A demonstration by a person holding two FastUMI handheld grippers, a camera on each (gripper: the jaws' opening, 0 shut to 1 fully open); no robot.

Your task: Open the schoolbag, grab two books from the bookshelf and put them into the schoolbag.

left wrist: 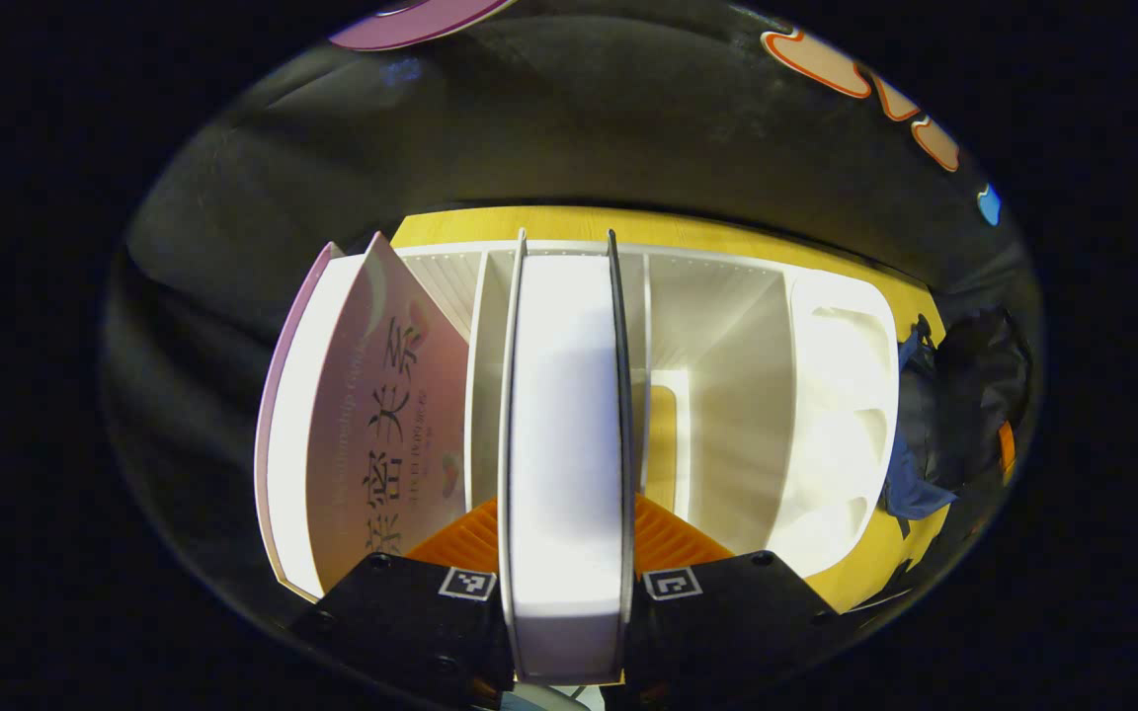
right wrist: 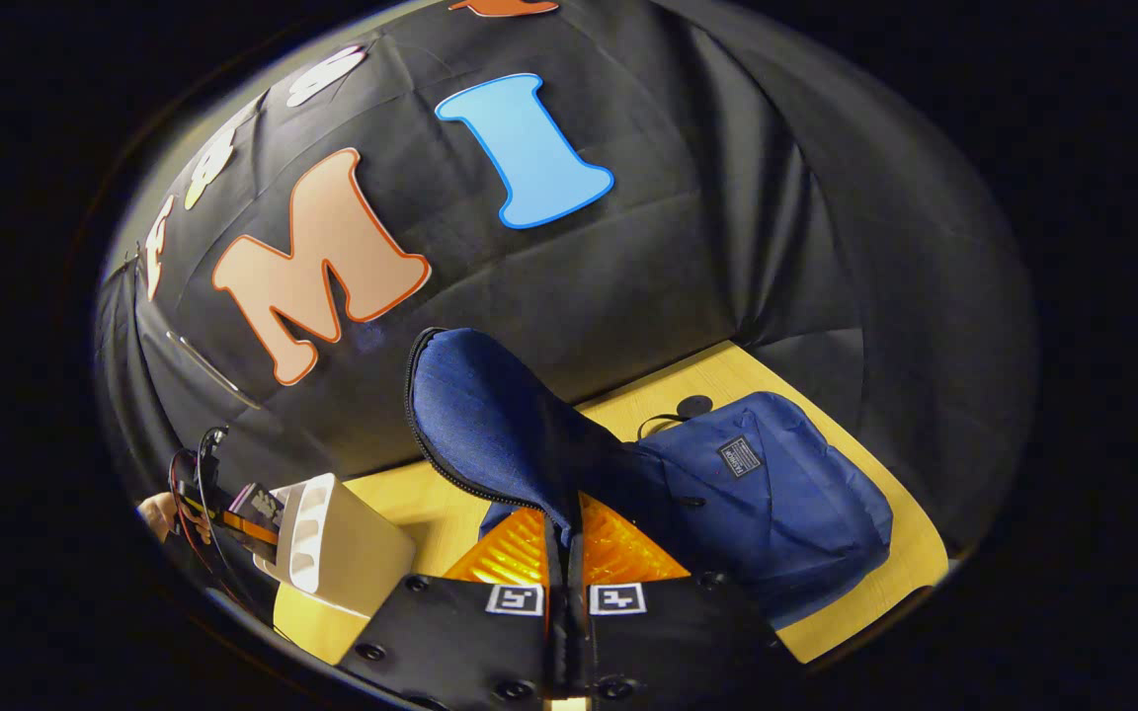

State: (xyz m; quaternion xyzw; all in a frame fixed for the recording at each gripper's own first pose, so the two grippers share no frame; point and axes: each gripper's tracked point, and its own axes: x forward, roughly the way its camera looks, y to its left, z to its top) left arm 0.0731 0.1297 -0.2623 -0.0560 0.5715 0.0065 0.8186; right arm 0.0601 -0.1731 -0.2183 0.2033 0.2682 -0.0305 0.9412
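Note:
A white bookshelf (left wrist: 826, 395) with upright dividers stands on the yellow table (left wrist: 628, 225). In the left gripper view, my left gripper (left wrist: 566, 549) is shut on a thick book (left wrist: 564, 395) standing in a middle slot, its white page edges facing me. A pink book (left wrist: 381, 415) leans in the slot to its left. In the right gripper view, the blue schoolbag (right wrist: 776, 494) lies on the table, and my right gripper (right wrist: 566, 553) is shut on its zip-edged flap (right wrist: 490, 405), which it holds lifted up.
The dark schoolbag (left wrist: 964, 395) lies just right of the shelf. In the right gripper view the bookshelf (right wrist: 352, 543) stands at lower left, with the other gripper (right wrist: 233, 518) and a hand (right wrist: 159, 513) beside it. Black cloth walls close in behind the table (right wrist: 717, 380).

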